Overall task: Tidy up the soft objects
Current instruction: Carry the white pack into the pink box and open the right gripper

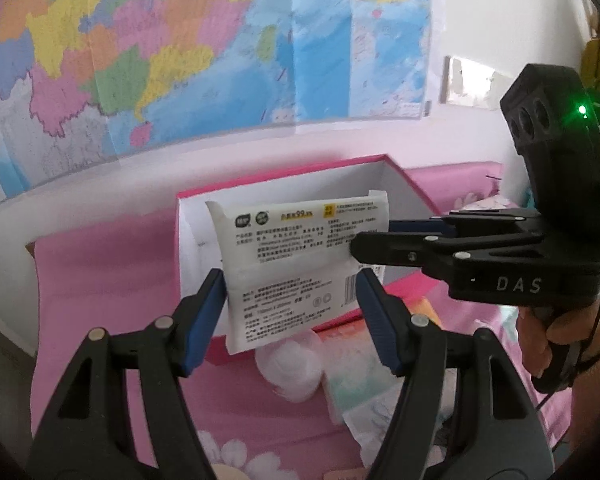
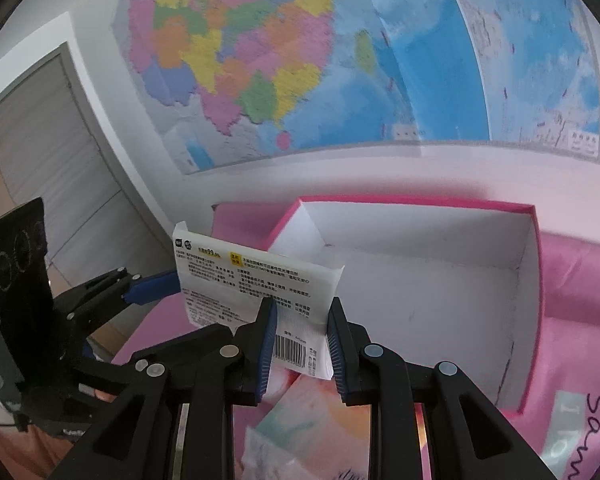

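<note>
A white wet-wipe pack (image 1: pixel 296 264) with printed text and a barcode hangs in the air in front of an open pink box (image 1: pixel 396 184) with a white inside. My left gripper (image 1: pixel 292 312) is shut on the pack's lower part, one blue pad on each side. My right gripper (image 1: pixel 352 240) reaches in from the right and is shut on the pack's side. In the right wrist view the pack (image 2: pixel 256 280) sits between my right gripper's (image 2: pixel 300 340) pads at its barcode end, and the left gripper (image 2: pixel 156 284) holds its far end. The pink box (image 2: pixel 528 320) is just behind.
A pink cloth (image 1: pixel 112 280) covers the surface. Under the pack lie a clear bag of cotton pads (image 1: pixel 292 368) and pastel soft packs (image 1: pixel 356 392). A large map (image 1: pixel 160 52) hangs on the wall behind. A door (image 2: pixel 40 152) is at left.
</note>
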`<state>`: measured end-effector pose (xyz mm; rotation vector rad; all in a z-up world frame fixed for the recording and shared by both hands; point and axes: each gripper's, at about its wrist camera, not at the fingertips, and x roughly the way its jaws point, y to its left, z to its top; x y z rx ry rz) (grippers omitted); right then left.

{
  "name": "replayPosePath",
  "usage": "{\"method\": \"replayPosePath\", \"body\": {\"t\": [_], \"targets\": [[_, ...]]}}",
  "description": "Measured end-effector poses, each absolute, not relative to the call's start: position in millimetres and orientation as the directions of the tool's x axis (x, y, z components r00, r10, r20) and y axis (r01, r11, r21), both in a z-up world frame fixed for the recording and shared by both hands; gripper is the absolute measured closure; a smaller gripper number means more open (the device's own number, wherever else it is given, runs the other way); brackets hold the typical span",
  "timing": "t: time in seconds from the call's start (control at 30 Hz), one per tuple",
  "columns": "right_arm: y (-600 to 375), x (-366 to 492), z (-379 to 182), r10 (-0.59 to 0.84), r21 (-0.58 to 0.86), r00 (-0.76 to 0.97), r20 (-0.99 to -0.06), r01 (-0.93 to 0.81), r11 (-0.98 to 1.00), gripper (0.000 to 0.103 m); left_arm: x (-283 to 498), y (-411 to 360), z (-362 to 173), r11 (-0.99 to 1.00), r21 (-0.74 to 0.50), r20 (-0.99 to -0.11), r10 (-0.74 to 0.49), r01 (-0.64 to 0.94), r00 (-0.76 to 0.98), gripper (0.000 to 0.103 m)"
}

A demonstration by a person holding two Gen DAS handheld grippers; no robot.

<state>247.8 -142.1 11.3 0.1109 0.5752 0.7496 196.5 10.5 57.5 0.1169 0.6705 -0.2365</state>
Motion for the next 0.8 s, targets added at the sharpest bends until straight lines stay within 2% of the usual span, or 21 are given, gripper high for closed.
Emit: {"method": "replayPosePath", "body": {"t": [0.23, 0.5, 0.63, 0.7, 0.8], "targets": [[-129.5, 283.9, -1.3, 0.671, 0.346, 0.558, -0.489, -0.582, 0.736, 0.078, 235.3, 21.1, 36.6, 0.976, -0.013, -0.694, -0.165, 0.216, 0.701, 0.035], [-124.2, 311.5, -12.8, 0.629, 0.36, 0.567, -0.532, -0.521, 0.774, 0.079, 253.6, 25.4, 27.6, 0.98, -0.026, -0.71, -0.156, 0.195, 0.686, 0.035], [-127.0, 319.4, -21.2, 0.564, 0.347, 0.583, -0.584, -0.449, 0.823, 0.075, 248.2, 31.5, 30.4, 0.987, -0.02, -0.695, -0.127, 0.157, 0.708, 0.035], [-132.6, 314.1, -18.6, 0.56, 0.343, 0.597, -0.575, -0.445, 0.827, 0.07, 238.6, 34.2, 35.5, 0.989, -0.011, -0.671, -0.118, 0.149, 0.732, 0.035], [-144.7, 295.2, -5.7, 0.59, 0.352, 0.607, -0.533, -0.475, 0.807, 0.067, 219.1, 39.4, 45.5, 0.988, -0.022, -0.64, -0.13, 0.15, 0.757, 0.035]]}}
